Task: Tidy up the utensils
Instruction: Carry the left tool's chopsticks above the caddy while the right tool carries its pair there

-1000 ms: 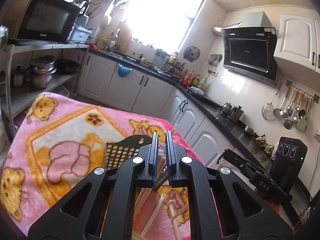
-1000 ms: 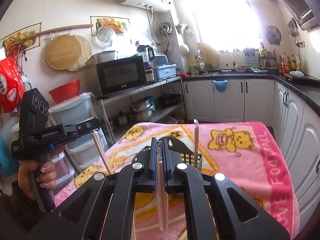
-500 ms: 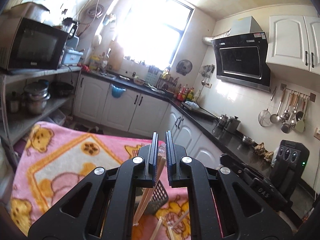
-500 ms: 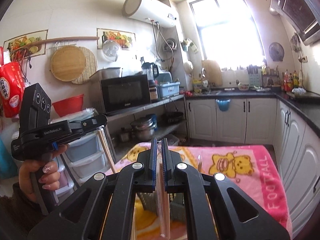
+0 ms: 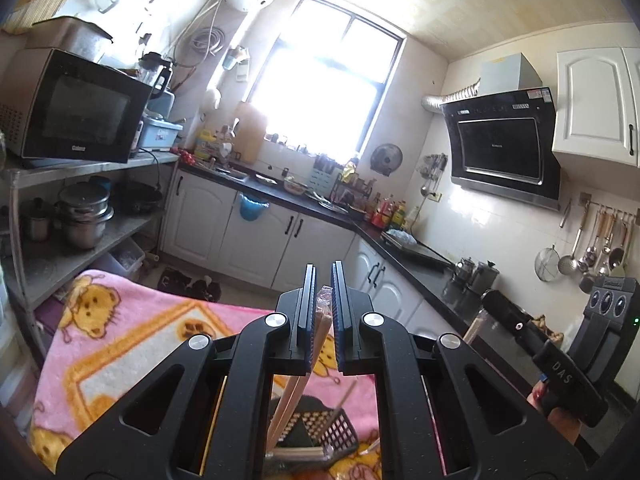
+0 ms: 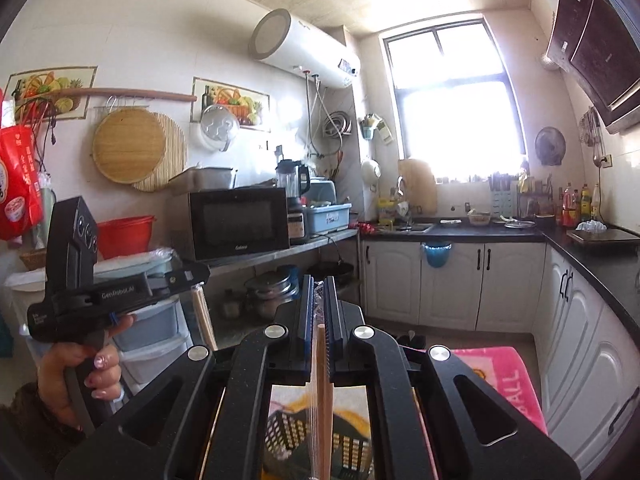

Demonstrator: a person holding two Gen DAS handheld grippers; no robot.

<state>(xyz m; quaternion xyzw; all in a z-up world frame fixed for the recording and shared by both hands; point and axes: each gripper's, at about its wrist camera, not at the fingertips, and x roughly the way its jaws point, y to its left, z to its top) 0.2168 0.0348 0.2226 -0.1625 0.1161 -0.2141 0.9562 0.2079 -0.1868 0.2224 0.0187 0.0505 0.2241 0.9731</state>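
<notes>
Mid-carry: left claw [image 5: 321, 312] pinching wrapped chopsticks [image 5: 298, 392], right claw [image 6: 317, 312] pinching another wrapped pair [image 6: 322, 396], both raised over the black basket [image 5: 320, 432] on the pink blanket [image 5: 120, 344]. Next, probably: lower ends into basket, then release.

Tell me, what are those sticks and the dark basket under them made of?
The chopsticks look like pale, matt wood or bamboo, sleeved in crinkly clear plastic. The basket looks like black moulded plastic, judging by its even grid of holes; I cannot be sure.
</notes>
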